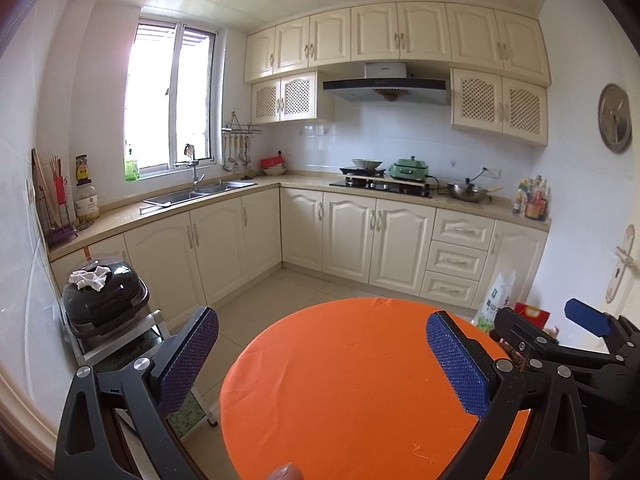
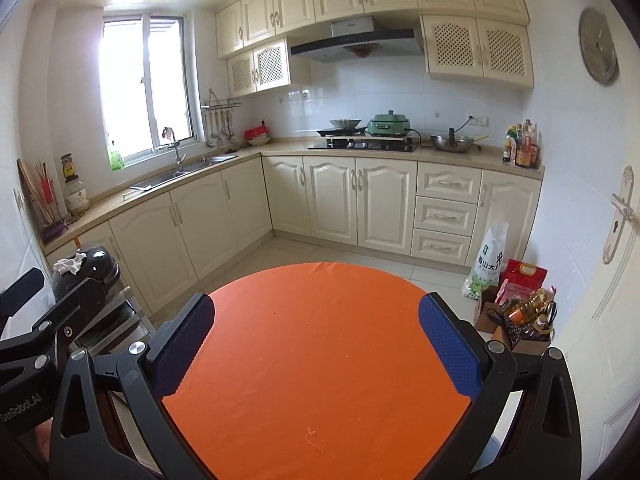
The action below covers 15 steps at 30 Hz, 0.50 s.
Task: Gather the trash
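Note:
A round table with an orange cloth [image 1: 352, 380] fills the lower middle of both views [image 2: 320, 344]. No trash shows on it, only a small thread [image 2: 311, 437]. My left gripper [image 1: 322, 360] is open and empty above the table's left part. My right gripper [image 2: 316, 344] is open and empty above the table. The right gripper also shows at the right edge of the left wrist view [image 1: 560, 340]. A crumpled white tissue [image 1: 90, 278] lies on a black domed appliance [image 1: 104, 304] left of the table, also in the right wrist view [image 2: 70, 263].
The appliance stands on a small metal stool [image 1: 160, 340]. Cream cabinets and a counter with a sink [image 1: 192, 194] and stove [image 1: 380, 186] line the far walls. A rice bag [image 2: 486, 260], a red bag [image 2: 522, 276] and a box of bottles [image 2: 524, 320] stand by the door at right.

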### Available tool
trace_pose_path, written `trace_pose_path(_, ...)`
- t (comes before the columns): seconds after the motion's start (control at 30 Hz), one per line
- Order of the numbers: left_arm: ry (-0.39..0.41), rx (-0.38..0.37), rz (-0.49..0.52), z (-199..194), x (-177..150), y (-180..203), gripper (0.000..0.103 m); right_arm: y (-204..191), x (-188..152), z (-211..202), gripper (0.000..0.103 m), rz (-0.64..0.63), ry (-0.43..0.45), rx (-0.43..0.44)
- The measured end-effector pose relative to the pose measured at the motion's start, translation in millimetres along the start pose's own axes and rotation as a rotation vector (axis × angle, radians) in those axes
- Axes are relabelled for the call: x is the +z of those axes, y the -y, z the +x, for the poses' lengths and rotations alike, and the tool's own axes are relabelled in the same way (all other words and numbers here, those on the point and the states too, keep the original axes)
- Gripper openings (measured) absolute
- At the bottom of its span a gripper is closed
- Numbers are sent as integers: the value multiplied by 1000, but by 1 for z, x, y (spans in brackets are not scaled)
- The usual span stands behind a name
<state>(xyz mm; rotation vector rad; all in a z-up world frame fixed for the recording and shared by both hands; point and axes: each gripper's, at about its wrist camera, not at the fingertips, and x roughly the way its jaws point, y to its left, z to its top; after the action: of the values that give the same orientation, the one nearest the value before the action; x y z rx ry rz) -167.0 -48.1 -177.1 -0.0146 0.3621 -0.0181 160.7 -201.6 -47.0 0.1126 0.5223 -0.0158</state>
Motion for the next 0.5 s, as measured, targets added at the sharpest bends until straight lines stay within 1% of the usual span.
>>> trace_pose_path(0.07, 2, 3, -2, -5, 1, -9, 102, 0, 0, -2, 103, -2, 3, -3)
trace_pose_path(0.13, -8, -10, -14, 0, 8, -16, 102, 0, -1, -1, 103, -3, 0, -3)
trace_pose_path(0.17, -9, -12, -19, -3, 6, -17, 102, 0, -2, -2, 103, -3, -1, -2)
trace_pose_path(0.3, -13, -8, -33, 20, 34, -26, 102, 1, -2, -3, 103, -3, -2, -1)
trace_pose_path(0.5, -6, -5, -36, 24, 47, -29, 102, 3, -1, -6, 103, 0, 9, -5)
